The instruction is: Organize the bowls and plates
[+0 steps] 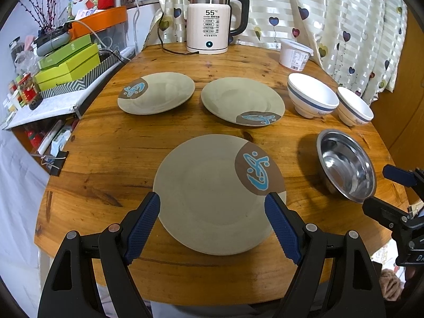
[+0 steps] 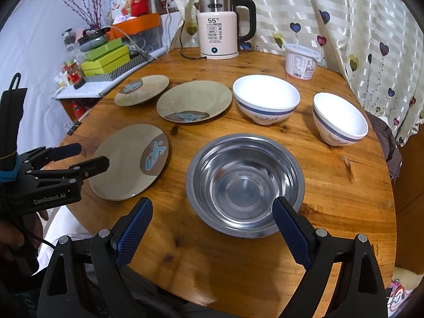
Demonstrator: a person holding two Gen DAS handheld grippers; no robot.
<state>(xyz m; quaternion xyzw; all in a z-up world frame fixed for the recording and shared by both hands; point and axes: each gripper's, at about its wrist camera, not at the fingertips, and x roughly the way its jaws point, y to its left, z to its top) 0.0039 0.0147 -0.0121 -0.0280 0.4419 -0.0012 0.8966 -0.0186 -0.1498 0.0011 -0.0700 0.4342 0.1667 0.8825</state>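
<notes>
Left gripper (image 1: 212, 198) gaping, empty, over near plate (image 1: 212, 198) at table (image 1: 106, 159) front edge; right gripper (image 2: 212, 206) likewise over steel bowl (image 2: 245, 182); plate looks stiff, glazed-slick, breakable—pinch near rim.

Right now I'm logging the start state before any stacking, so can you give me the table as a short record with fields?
plates: three, all apart; near plate, two farther back
ceramic bowls: two, white with blue band
steel bowl, empty, upright
stacked: nothing yet
left gripper: open, above near plate
right gripper: open, over steel bowl
other: kettle, lidded tub
</notes>
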